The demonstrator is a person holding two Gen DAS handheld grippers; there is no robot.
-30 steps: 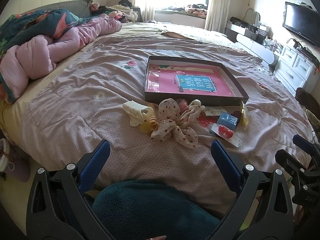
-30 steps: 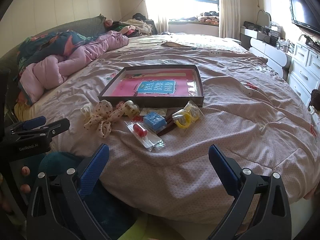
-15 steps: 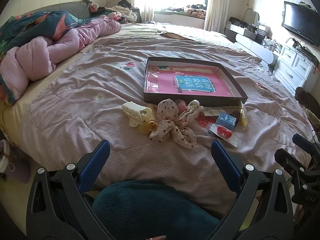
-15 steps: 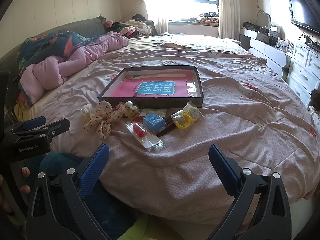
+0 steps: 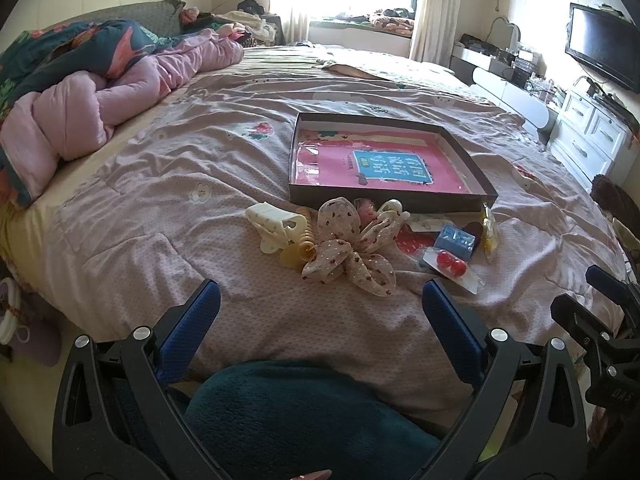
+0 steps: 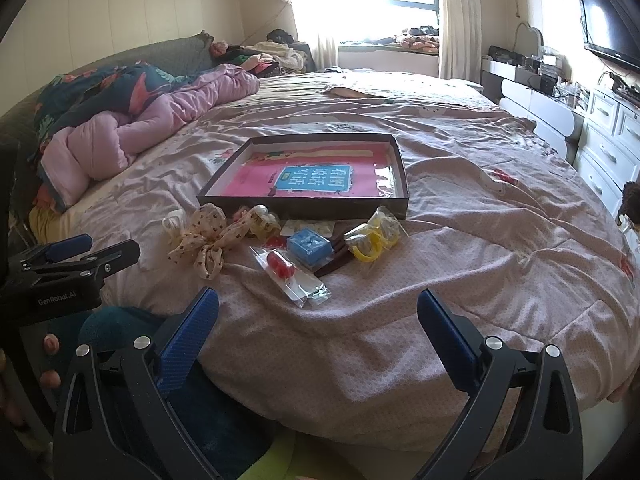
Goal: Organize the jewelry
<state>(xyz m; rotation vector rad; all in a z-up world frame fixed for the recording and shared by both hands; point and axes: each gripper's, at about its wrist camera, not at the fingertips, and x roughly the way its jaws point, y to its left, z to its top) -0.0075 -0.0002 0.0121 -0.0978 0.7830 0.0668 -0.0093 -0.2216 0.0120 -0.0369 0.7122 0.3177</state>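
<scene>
A shallow dark box (image 5: 472, 168) (image 6: 401, 168) with a pink sheet inside lies on the bed. In front of it is a heap of accessories: a cream claw clip (image 5: 272, 224), a dotted fabric bow (image 5: 348, 248) (image 6: 208, 240), a blue packet (image 5: 456, 240) (image 6: 310, 245), red beads in a clear bag (image 5: 450, 264) (image 6: 280, 266), and yellow rings in a bag (image 6: 370, 236). My left gripper (image 5: 320, 312) is open, short of the bow. My right gripper (image 6: 318, 312) is open, short of the bagged beads. Nothing is held.
The pink quilted bedspread (image 5: 160, 200) covers the bed. A bunched pink and floral duvet (image 5: 80, 92) lies at the far left. White drawers (image 5: 592, 136) and a wall television (image 5: 604, 48) are on the right. A teal garment (image 5: 312, 412) is below the left gripper.
Both views have drifted only slightly; the accessories and box have not moved and both grippers stay open.
</scene>
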